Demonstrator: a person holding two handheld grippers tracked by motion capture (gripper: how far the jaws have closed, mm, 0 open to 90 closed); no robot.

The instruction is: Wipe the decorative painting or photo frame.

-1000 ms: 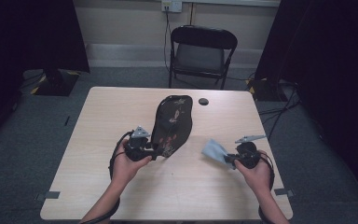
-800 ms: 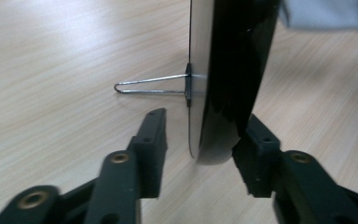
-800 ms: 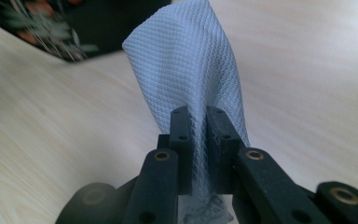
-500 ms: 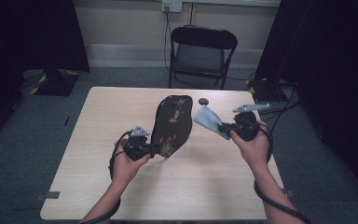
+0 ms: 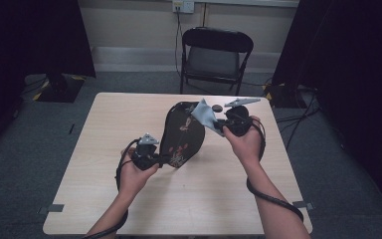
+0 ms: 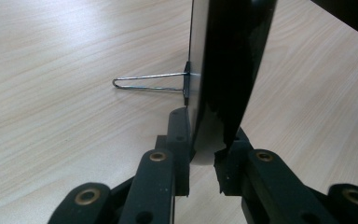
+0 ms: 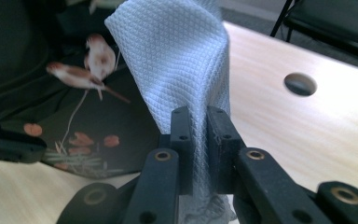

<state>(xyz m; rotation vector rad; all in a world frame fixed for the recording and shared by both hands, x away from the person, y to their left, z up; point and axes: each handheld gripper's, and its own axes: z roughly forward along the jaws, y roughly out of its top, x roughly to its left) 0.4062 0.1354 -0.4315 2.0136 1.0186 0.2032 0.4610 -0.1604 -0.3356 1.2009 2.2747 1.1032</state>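
Observation:
A black oval plate (image 5: 184, 134) painted with birds and flowers stands tilted on the table (image 5: 119, 119), propped by a wire stand (image 6: 149, 81). My left gripper (image 5: 163, 159) has just been closing and is shut on the plate's lower rim. In the left gripper view the plate (image 6: 228, 60) is edge-on, and the left gripper (image 6: 204, 154) pinches it between its pads. My right gripper (image 5: 219, 125) is shut on a pale blue-grey cloth (image 5: 204, 115), held up against the plate's upper right edge. In the right gripper view the cloth (image 7: 177, 60) rises from the right gripper (image 7: 198, 130), with the plate (image 7: 37, 93) behind it.
A small black round disc (image 5: 217, 107) lies on the table just behind the right gripper; it is also in the right gripper view, as the disc (image 7: 300, 84). A black folding chair (image 5: 216, 55) stands beyond the table's far edge. Cables trail from both grippers.
My right gripper has carried the cloth up and away from the table's front right to the plate's upper edge. My left hand has stayed at the plate's lower rim.

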